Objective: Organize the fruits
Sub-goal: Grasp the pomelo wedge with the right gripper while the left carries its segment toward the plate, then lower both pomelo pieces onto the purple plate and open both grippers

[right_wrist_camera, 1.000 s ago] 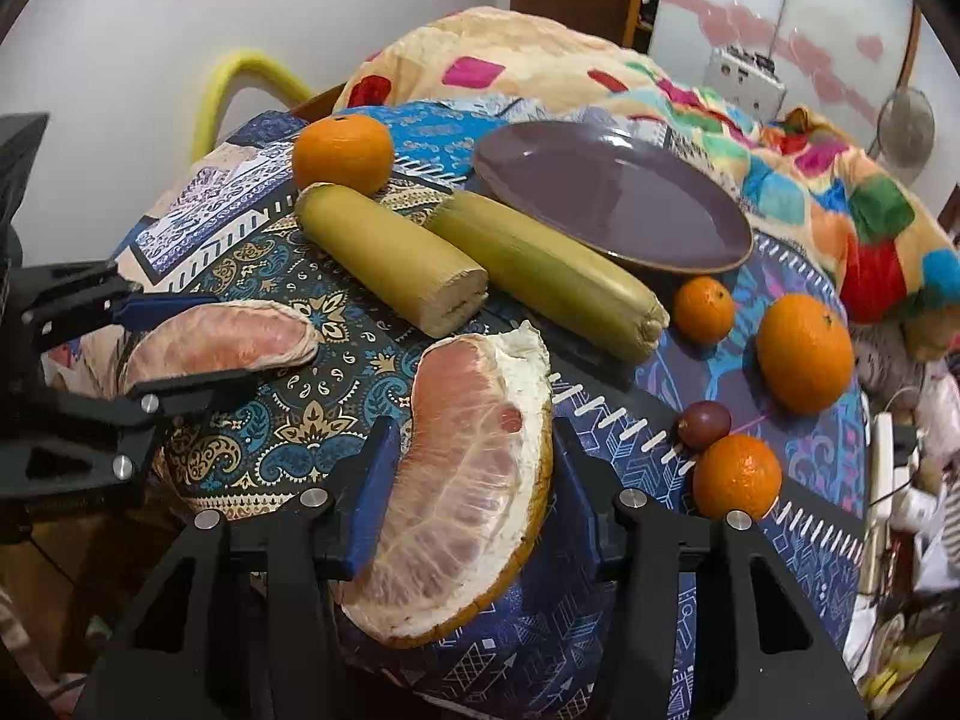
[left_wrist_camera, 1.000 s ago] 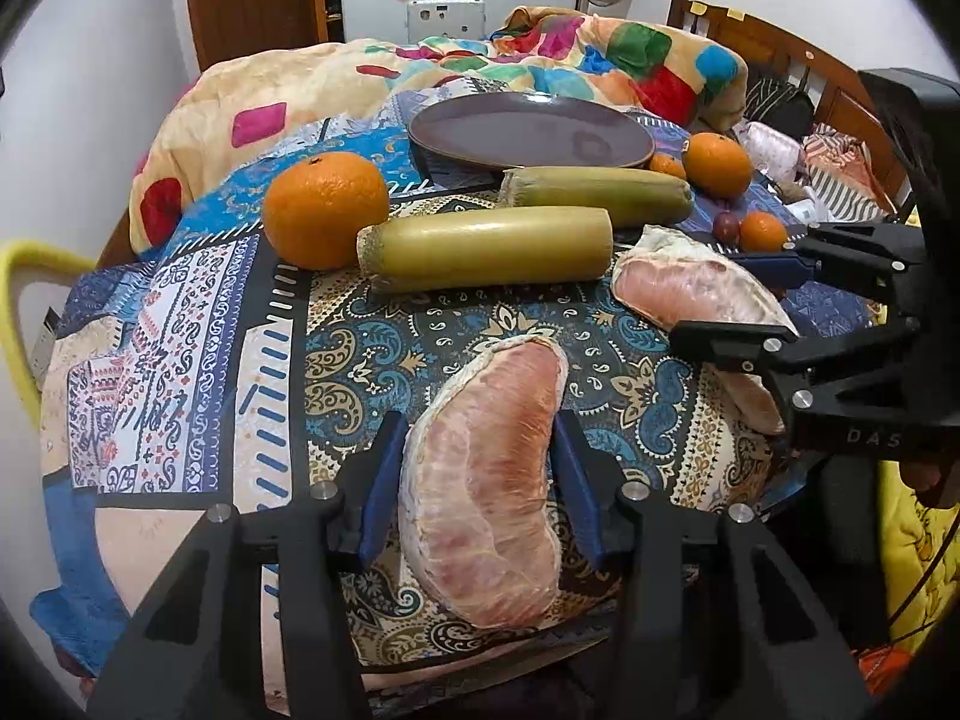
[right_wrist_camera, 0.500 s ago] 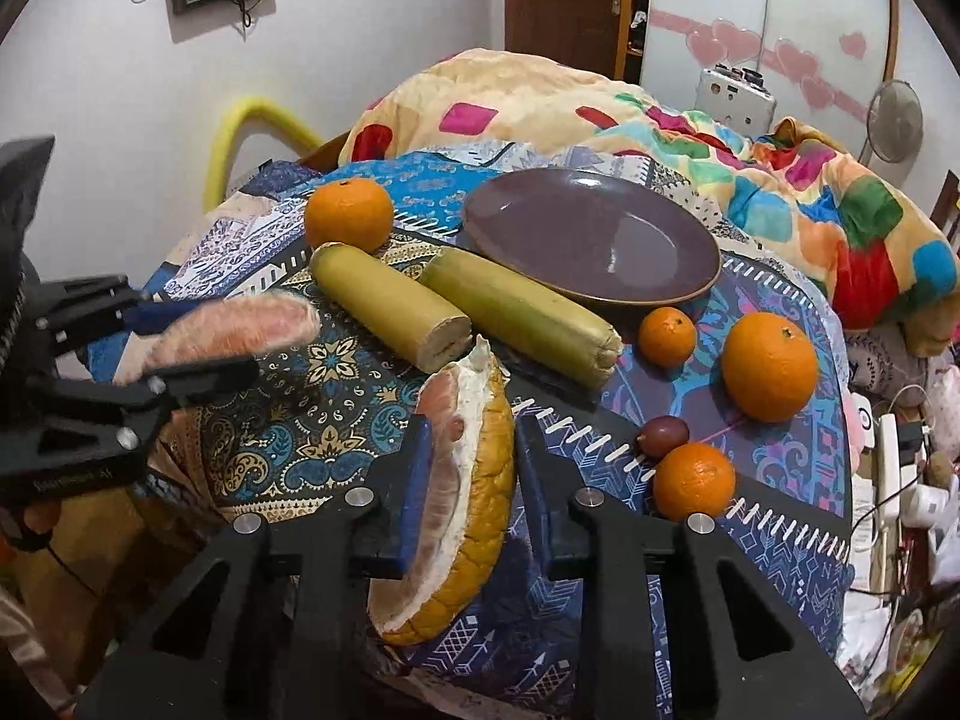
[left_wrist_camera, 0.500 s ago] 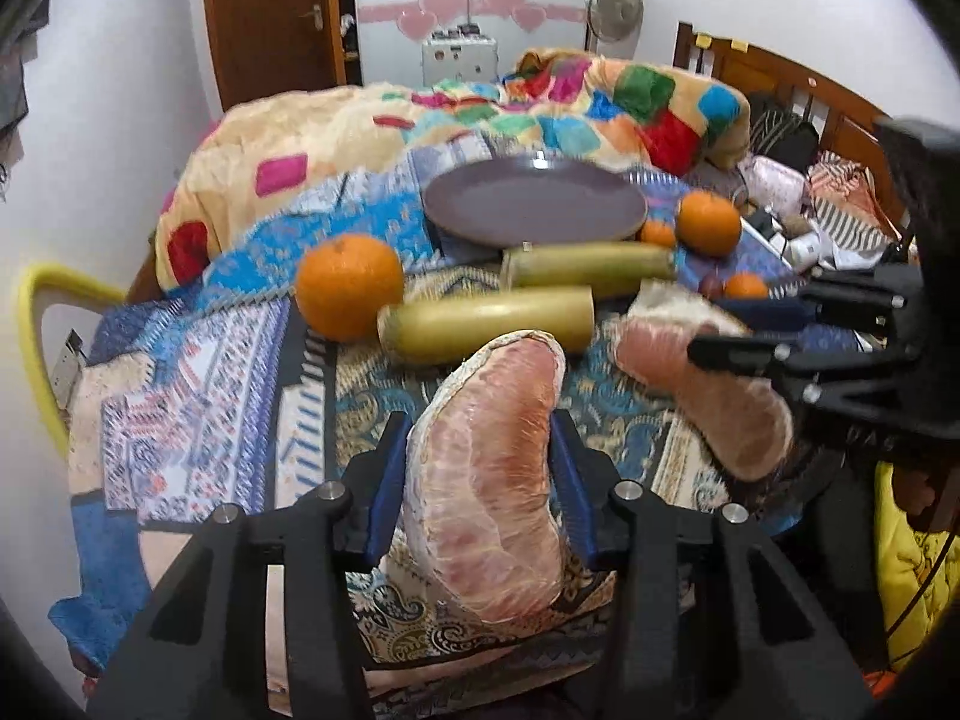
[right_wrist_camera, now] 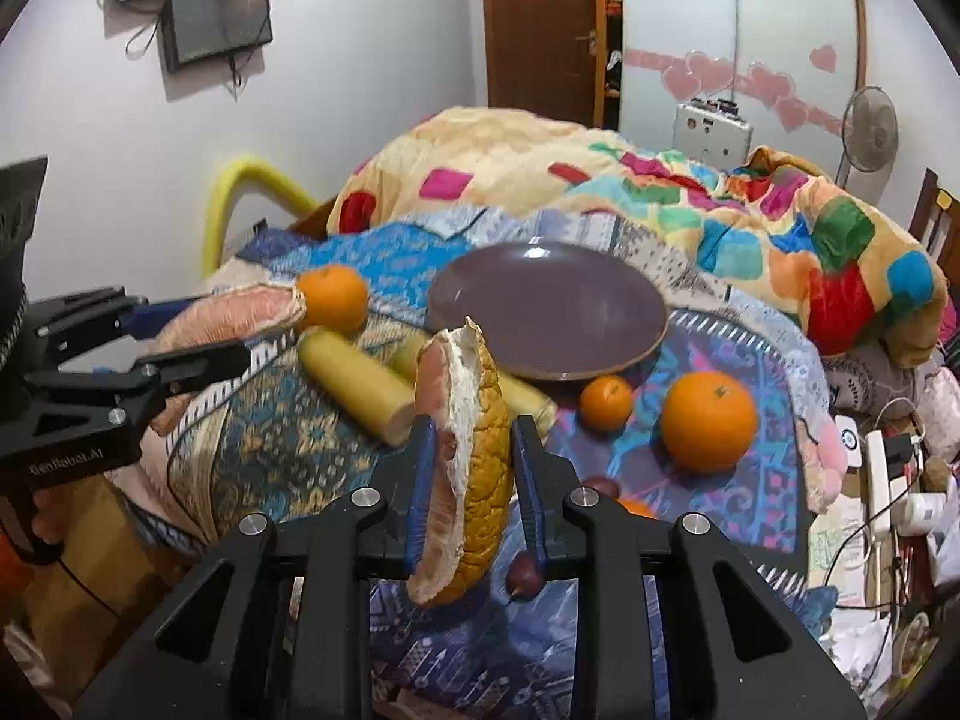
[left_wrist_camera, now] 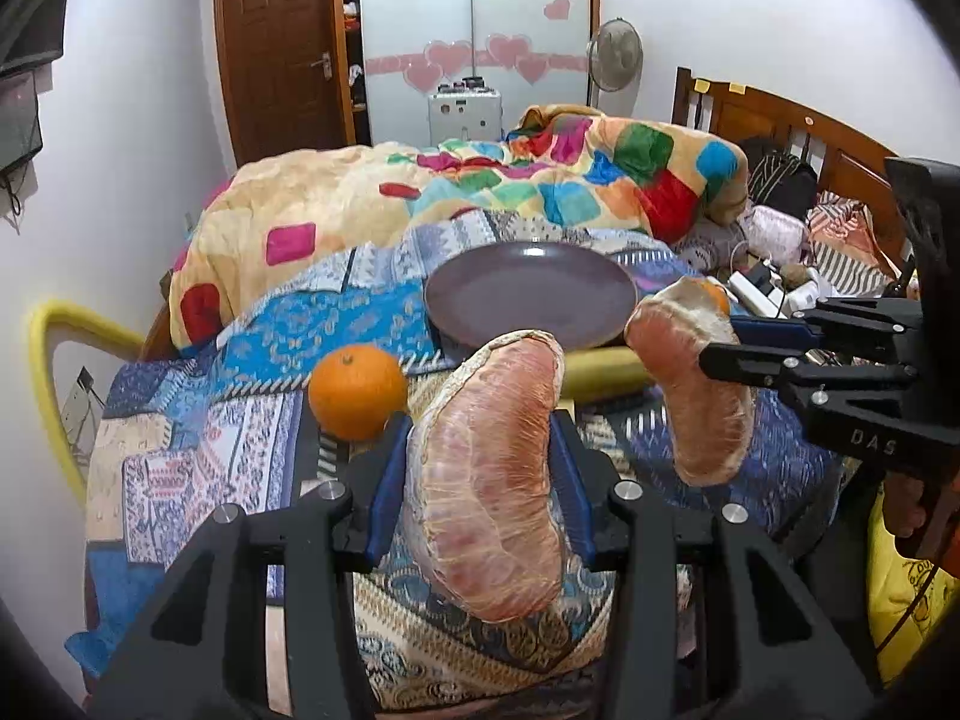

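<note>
Nearest the left wrist camera, the left claw (left_wrist_camera: 480,468) grips a peeled pomelo wedge (left_wrist_camera: 489,480), its blue pads pressed on both sides, the wedge lifted above the patterned cloth (left_wrist_camera: 252,420) that covers the bed. Nearest the right wrist camera, the right claw (right_wrist_camera: 469,468) is clamped on a second pomelo wedge (right_wrist_camera: 465,462) with yellow rind, held on edge and also clear of the cloth.

Beyond the claws, two yellow-green cane pieces (right_wrist_camera: 354,387) lie side by side near the middle of the cloth. A large orange (right_wrist_camera: 708,420), a small orange (right_wrist_camera: 606,402) and a dark plum (right_wrist_camera: 525,576) sit toward the right edge; another orange (left_wrist_camera: 357,393) sits toward the left edge.

Farther back, the purple plate (right_wrist_camera: 552,306) rests on the cloth with nothing in it. Behind it lies a colourful blanket (left_wrist_camera: 540,192).
</note>
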Motion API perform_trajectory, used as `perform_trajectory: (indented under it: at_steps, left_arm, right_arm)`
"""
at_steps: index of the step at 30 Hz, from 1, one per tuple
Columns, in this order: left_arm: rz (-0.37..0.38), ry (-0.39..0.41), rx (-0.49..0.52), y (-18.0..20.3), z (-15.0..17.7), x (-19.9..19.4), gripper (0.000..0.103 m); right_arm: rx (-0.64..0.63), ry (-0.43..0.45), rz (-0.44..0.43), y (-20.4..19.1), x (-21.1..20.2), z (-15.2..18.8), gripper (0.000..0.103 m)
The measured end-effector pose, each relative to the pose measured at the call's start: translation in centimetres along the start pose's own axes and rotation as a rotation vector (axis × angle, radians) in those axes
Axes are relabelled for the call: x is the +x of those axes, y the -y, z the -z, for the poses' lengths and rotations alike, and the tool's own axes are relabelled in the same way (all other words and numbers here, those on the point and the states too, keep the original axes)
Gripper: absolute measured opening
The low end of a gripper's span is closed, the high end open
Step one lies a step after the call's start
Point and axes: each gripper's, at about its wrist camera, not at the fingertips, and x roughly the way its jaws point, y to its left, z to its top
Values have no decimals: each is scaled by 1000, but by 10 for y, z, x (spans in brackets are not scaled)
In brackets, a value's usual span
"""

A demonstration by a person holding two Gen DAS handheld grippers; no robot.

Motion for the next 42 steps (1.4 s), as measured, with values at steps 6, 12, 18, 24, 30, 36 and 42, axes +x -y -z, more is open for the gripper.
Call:
perform_trajectory:
  at_steps: [6, 12, 18, 24, 30, 36, 42]
  left_arm:
    - [-11, 48, 10, 3, -18, 2, 45]
    - [-23, 76, 24, 6, -39, 13, 45]
    - [-22, 81, 20, 6, -57, 32, 45]
    - [-21, 51, 4, 3, -71, 61, 45]
    - [-32, 28, -5, 0, -80, 91, 45]
    - [-38, -3, -10, -3, -87, 120, 45]
    - [-54, -35, -8, -5, -92, 143, 45]
  right_arm:
    - [16, 50, 18, 14, -7, -15, 23]
    - [13, 92, 43, 27, -7, -31, 23]
    - [23, 126, 59, 43, -4, -46, 23]
    - [32, 146, 68, 56, 7, -55, 23]
    - [29, 146, 76, 65, 25, -61, 23]
    - [24, 120, 69, 72, 47, -64, 23]
    - [22, 84, 60, 77, 69, -66, 22]
